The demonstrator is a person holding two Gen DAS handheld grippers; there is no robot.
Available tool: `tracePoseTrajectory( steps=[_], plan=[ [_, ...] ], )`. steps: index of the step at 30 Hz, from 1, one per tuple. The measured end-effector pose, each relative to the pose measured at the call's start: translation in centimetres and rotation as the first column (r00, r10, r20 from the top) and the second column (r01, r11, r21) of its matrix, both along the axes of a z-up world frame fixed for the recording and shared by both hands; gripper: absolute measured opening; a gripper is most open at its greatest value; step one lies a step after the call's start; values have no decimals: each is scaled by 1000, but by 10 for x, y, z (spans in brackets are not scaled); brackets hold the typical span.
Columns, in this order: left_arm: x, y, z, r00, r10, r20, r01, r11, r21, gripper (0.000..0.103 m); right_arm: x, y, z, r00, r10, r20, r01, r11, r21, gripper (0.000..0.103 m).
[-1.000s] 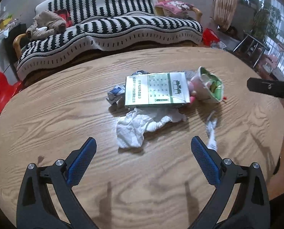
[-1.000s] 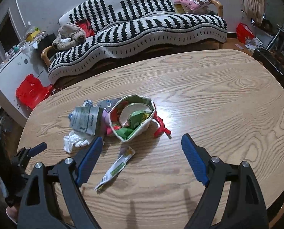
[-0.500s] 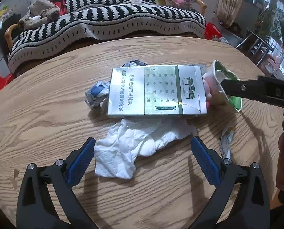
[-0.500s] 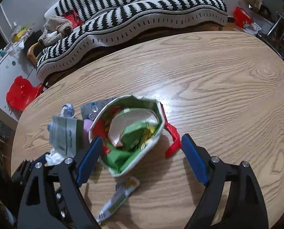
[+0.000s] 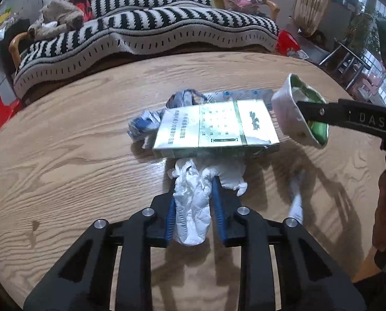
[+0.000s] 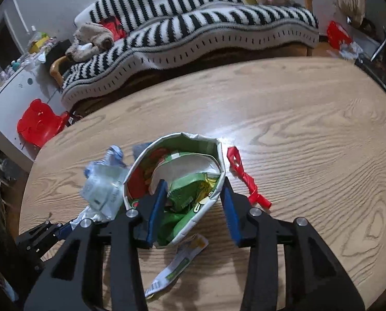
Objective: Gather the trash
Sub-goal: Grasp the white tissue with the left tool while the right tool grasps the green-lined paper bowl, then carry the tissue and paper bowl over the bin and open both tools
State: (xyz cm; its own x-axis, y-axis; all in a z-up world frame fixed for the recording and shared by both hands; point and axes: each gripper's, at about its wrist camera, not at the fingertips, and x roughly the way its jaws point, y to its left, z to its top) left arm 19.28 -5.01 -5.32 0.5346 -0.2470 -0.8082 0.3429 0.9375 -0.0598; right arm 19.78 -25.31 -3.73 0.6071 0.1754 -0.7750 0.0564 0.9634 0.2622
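- White crumpled tissue (image 5: 193, 202) is pinched between the 2 blue pads of the left gripper (image 5: 193, 189), closed down to the width of the wad. The tissue's far end trails on the wooden table (image 5: 71, 160) just in front of the green-and-white carton (image 5: 213, 127).
- Judgement: the tissue was gripped along its length because it is soft and compresses, so a narrow squeeze holds it without slip.
- Paper cup (image 6: 177, 181), open-mouthed and stuffed with green and red wrappers, serves as the collecting vessel. It lies just right of the carton.
- Right gripper (image 6: 194, 189) straddles the cup's near wall: 1 pad sits inside the mouth, the other outside against the wall. The jaws are partly closed on that wall. In the left wrist view the cup appears tipped up off the table.
- Judgement: the cup is held by its rim with the mouth turned towards the left gripper so the tissue can be pushed in.
- Blue-and-white crumpled wrapper (image 5: 143, 127) lies touching the carton's left end.
- Torn sachet (image 6: 177, 264) lies on the table near the cup, under the right gripper; a red twisted strip (image 6: 244, 176) lies just right of the cup.
- Judgement: collection is partly done; the carton, wrapper, sachet and strip remain loose.
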Motion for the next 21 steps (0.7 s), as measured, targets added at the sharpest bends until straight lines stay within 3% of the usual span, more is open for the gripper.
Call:
tracePoseTrajectory(
  steps=[8,21],
  plan=[
    [-34,13,42,999,-11,45,11,1000,-19,24,-35,-3,30,997,38,65,-37,999,-21,42],
    [-49,-6,52,998,-22,59,23,1000,-15,24,-71,-29,35,998,35,58,-33,999,-39,42]
  ],
)
